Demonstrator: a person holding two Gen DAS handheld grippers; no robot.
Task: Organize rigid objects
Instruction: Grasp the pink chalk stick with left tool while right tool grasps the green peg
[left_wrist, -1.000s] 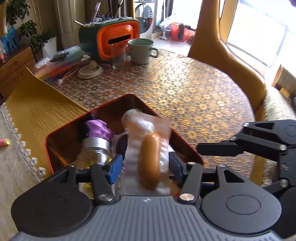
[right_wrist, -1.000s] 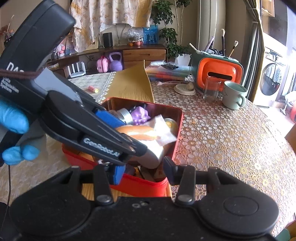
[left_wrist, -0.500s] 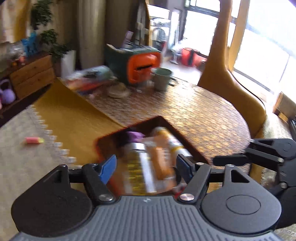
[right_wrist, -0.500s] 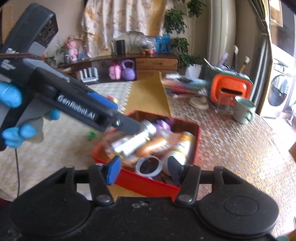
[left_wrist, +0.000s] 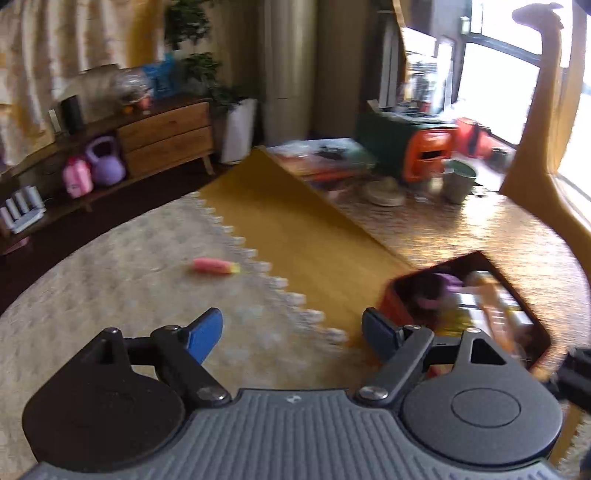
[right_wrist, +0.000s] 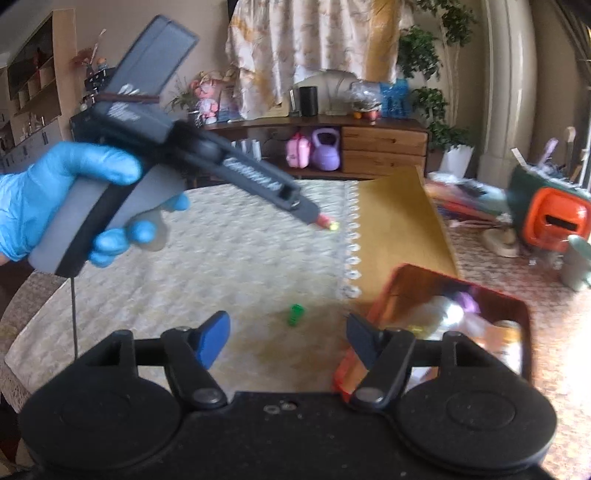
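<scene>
The left gripper (left_wrist: 291, 334) hangs over the pale lace tablecloth (left_wrist: 122, 291) with its jaws opening and nothing between them; the blue fingertip pads (left_wrist: 203, 334) stand well apart. The right gripper (right_wrist: 288, 341) is likewise empty, its jaws opening above the same cloth. The red tin box (right_wrist: 458, 295) sits to the right of both grippers, on the near edge of a yellow mat (left_wrist: 295, 236), and holds a blurred jumble of bottles, a can and a purple item. A pink marker (left_wrist: 216, 266) lies on the cloth further off, left of the box, and a small green block (right_wrist: 295, 314) lies just beyond the right gripper's fingers. A blue-gloved hand (right_wrist: 55, 195) holds the left gripper's handle at the far left.
</scene>
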